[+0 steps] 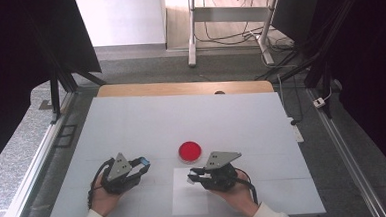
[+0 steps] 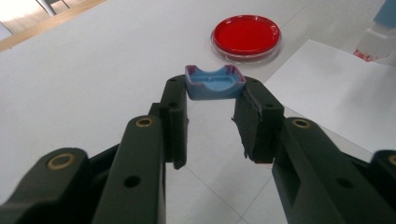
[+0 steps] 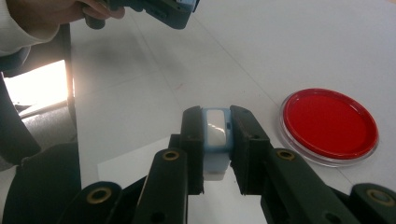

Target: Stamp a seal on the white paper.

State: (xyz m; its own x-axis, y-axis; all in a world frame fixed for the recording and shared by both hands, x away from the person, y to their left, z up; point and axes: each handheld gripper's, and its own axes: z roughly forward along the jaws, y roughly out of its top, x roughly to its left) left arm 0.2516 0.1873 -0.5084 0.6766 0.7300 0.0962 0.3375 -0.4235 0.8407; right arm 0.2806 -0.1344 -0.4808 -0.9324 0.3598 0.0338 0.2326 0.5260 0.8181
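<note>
— since both hands hover low over the white table [image 1: 131, 121], which is nearer the red dish [image 1: 189, 150]?
— the right gripper [image 1: 191, 177], clenched on a pale blue-rimmed block [image 3: 216, 135]; the round, glossy dish lies just beyond it (left gripper [image 1: 145, 164] pinches a blue plastic cap [image 2: 214, 82], hollow side up)

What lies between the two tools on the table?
In the high view, bare white table separates left tool and right tool; the red dish sits just beyond.
</note>
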